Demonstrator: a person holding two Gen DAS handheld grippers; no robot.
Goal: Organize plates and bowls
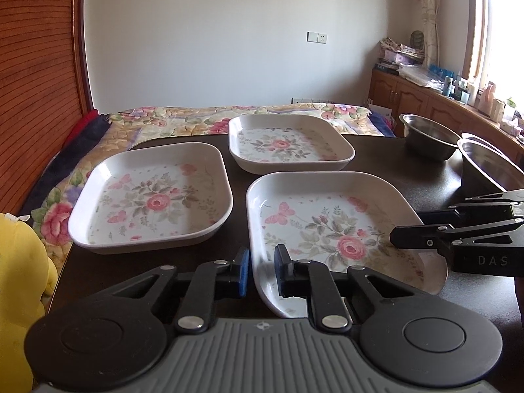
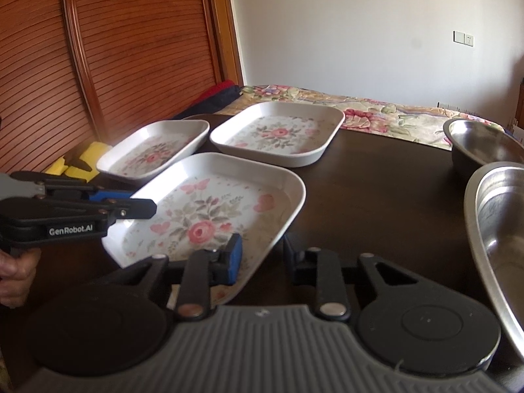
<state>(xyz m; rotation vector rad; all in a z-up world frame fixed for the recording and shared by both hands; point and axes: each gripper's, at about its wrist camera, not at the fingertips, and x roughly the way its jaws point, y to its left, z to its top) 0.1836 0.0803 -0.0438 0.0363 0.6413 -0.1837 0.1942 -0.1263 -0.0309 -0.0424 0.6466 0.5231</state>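
Three square white plates with a rose pattern lie on a dark table [image 1: 409, 170]. The near plate [image 1: 327, 222] [image 2: 209, 203] is held from both sides. My left gripper [image 1: 263, 271] is shut on its near-left rim, one pad inside and one outside; it also shows at the left as the left gripper [image 2: 137, 201]. My right gripper [image 2: 262, 257] clamps the opposite rim and appears as the right gripper [image 1: 419, 229]. The left plate [image 1: 150, 196] [image 2: 154, 154] and the far plate [image 1: 288, 144] [image 2: 278, 134] sit untouched. Steel bowls [image 1: 429, 134] [image 2: 481, 144] stand at the right.
A larger steel bowl [image 1: 491, 167] [image 2: 497, 229] sits close to the right gripper. A flowered bedspread [image 1: 163, 121] lies beyond the table, a yellow soft object [image 1: 19, 278] at its left edge. A hand [image 2: 13, 275] holds the left gripper. A slatted wooden door stands at left.
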